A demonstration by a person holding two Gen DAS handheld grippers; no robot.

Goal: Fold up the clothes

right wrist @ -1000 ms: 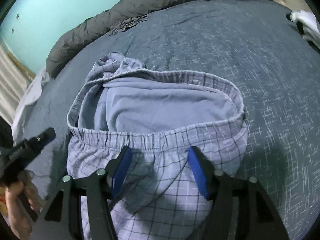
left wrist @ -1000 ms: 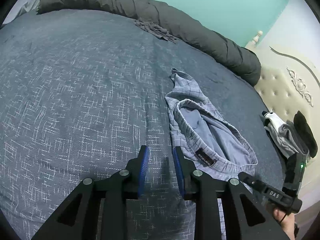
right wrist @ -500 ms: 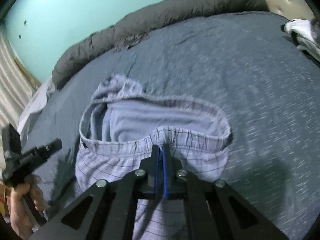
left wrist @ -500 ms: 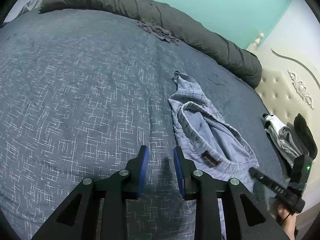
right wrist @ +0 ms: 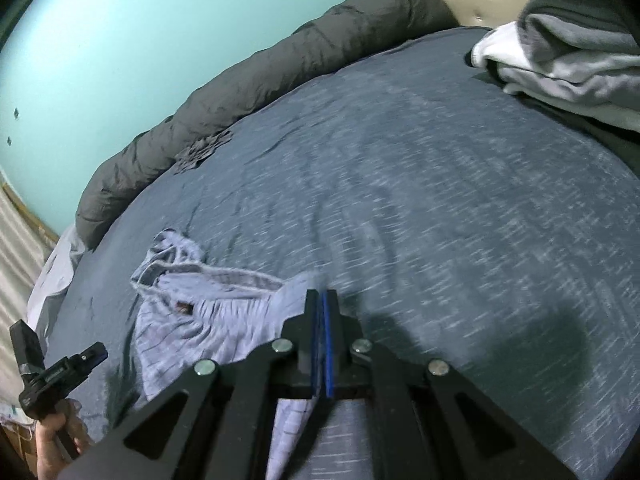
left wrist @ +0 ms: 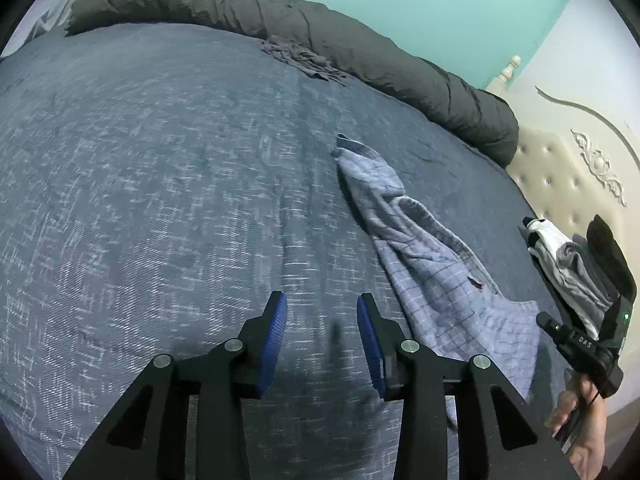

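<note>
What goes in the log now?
right claw: shut on checked shorts | left claw: opening, empty | bed

Bedspread (left wrist: 160,200): rough woven cloth, matt.
Shorts (left wrist: 432,272): thin checked cloth.
Headboard (left wrist: 560,176): tufted, smooth padding.
Duvet (left wrist: 360,52): crinkled matt cloth.

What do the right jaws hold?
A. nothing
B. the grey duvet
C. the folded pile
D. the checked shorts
D: the right gripper is shut on the checked shorts, with cloth running from its jaws.
</note>
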